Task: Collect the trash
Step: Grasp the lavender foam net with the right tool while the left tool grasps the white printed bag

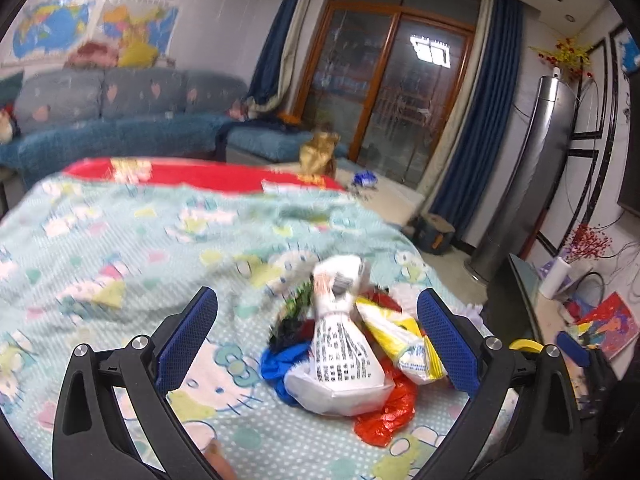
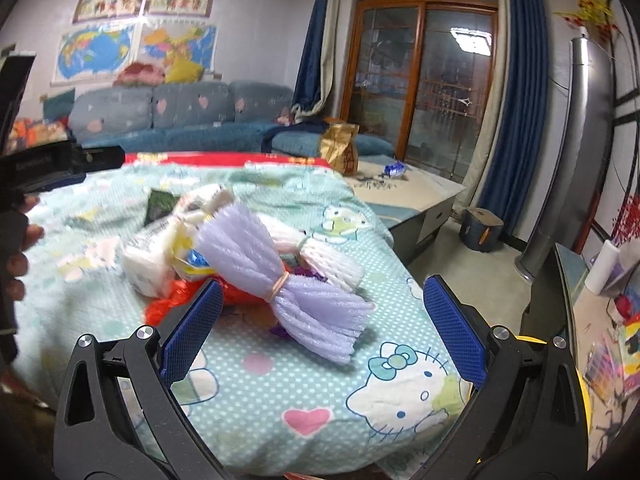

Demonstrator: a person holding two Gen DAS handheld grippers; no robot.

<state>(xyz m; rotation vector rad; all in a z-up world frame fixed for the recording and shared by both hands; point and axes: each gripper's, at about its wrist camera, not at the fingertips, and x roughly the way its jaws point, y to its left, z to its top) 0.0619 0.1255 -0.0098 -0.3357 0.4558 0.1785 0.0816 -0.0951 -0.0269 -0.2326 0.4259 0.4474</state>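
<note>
Trash heap point(image 1: 344, 344) sits on cartoon-print blanket point(image 1: 120, 240), near its right edge. Left gripper point(image 1: 318, 340) spread wide, empty, pile dead ahead between fingers. Right gripper point(image 2: 322, 328) also agape, nearer lilac foam-net bundle point(image 2: 288, 276), long axis running diagonal, far-left to near-right.

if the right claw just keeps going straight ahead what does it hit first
Most likely the purple foam net bundle, tied with a rubber band, lying between the open right claw fingers' line on the blanket. The depth is hard to judge, so that is a guess.
</note>
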